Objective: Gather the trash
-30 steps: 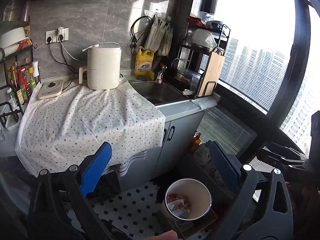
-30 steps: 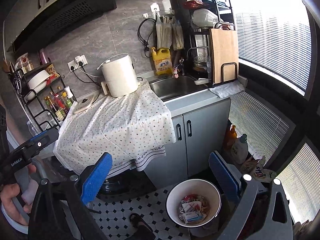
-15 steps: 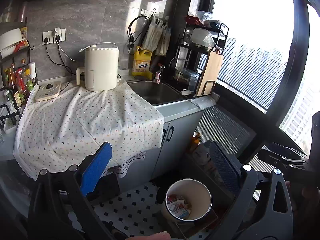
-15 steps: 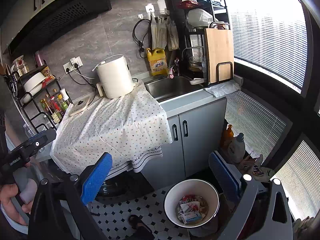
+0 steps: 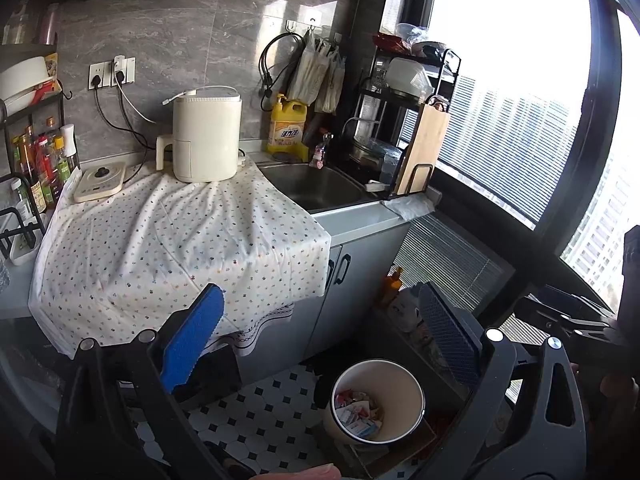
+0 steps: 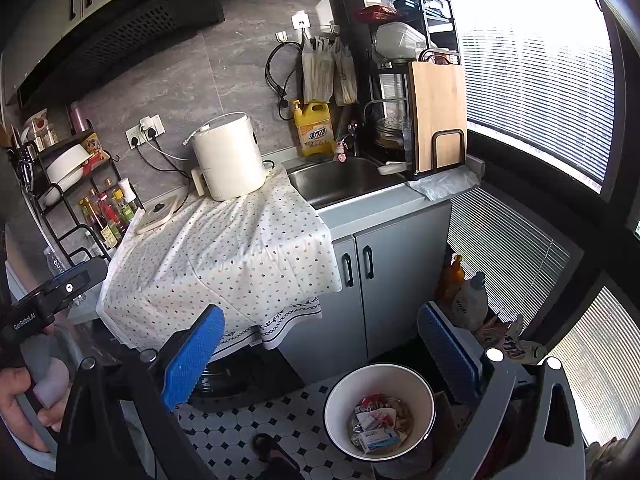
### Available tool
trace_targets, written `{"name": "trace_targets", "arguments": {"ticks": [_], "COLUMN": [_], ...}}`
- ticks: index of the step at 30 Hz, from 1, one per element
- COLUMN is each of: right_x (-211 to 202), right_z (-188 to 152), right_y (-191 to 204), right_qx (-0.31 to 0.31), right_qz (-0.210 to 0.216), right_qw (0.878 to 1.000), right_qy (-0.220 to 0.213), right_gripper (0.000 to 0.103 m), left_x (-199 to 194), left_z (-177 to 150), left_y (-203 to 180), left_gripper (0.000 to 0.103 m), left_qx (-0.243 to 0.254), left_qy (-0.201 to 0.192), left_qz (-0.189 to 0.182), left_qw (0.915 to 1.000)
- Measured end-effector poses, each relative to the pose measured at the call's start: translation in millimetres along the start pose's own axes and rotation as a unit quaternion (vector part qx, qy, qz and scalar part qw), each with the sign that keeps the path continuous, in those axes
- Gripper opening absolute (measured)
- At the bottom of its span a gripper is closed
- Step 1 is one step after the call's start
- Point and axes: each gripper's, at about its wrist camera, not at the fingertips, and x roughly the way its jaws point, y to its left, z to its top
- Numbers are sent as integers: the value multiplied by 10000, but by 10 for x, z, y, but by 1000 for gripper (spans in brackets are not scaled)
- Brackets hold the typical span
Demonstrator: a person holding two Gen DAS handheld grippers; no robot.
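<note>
A white round trash bin (image 5: 412,390) stands on the tiled floor below the counter, with wrappers and paper scraps (image 5: 358,410) inside. It also shows in the right wrist view (image 6: 332,408), holding the same trash (image 6: 378,424). My left gripper (image 5: 320,332) is open and empty, held above the floor in front of the counter. My right gripper (image 6: 324,344) is open and empty, above and just behind the bin. No loose trash shows on the counter.
A spotted cloth (image 5: 168,240) covers the counter, with a white appliance (image 5: 206,136) and a small scale (image 5: 100,180) on it. A sink (image 5: 320,184), detergent bottle (image 5: 289,128) and cutting board (image 5: 424,152) lie to the right. Bottles (image 6: 466,292) stand on the floor by the window.
Both views have shifted only slightly; the counter sits a little further left and lower in the right wrist view. Both grippers stay open and empty.
</note>
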Motion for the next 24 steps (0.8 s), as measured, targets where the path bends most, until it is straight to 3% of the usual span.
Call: {"name": "trace_targets", "arguments": {"ticks": [24], "right_x": [6], "right_z": [-13], "right_y": [-27], "right_qx": [18], "right_qz": [51], "right_qw": [10000], "right_qy": [-1], "right_gripper": [95], "left_x": [-16], "left_z": [33], "left_y": [-46], "left_gripper": [97], "left_qx": [-52], "left_qy": [-20], "left_qz": [40], "left_qw": [10000]}}
